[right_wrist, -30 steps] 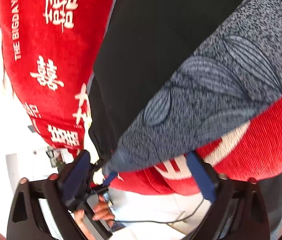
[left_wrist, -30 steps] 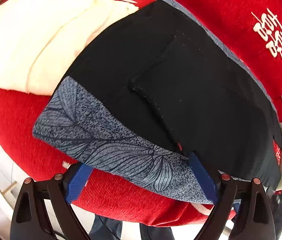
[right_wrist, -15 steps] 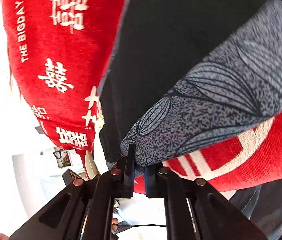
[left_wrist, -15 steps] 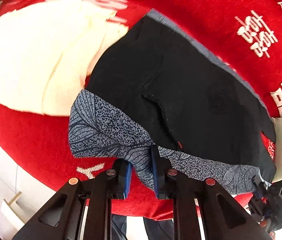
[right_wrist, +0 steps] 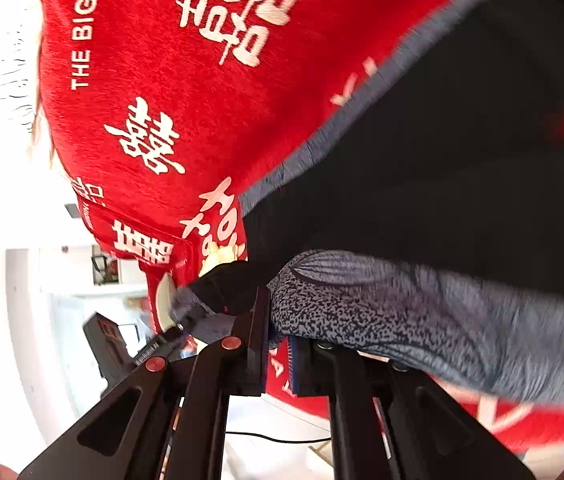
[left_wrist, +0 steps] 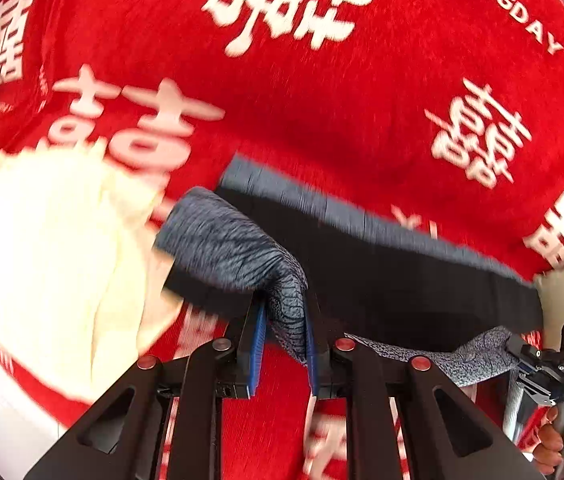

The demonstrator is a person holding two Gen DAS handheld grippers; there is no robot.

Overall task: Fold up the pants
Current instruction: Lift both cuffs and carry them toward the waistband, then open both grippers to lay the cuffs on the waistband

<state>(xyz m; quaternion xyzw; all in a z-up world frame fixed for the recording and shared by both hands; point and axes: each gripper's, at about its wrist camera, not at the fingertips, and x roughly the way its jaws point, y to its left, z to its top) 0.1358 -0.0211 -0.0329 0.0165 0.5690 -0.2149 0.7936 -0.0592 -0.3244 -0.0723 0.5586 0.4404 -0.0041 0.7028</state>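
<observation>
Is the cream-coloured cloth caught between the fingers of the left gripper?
No, the left gripper pinches the grey patterned band of the pants, while the cream cloth lies apart on the red blanket.

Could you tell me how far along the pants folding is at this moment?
Done: both grippers are clamped on the patterned waistband. In hand: the left gripper and the right gripper hold the waistband raised over the black pants. Left: laying it down on the red cloth to finish the fold.
</observation>
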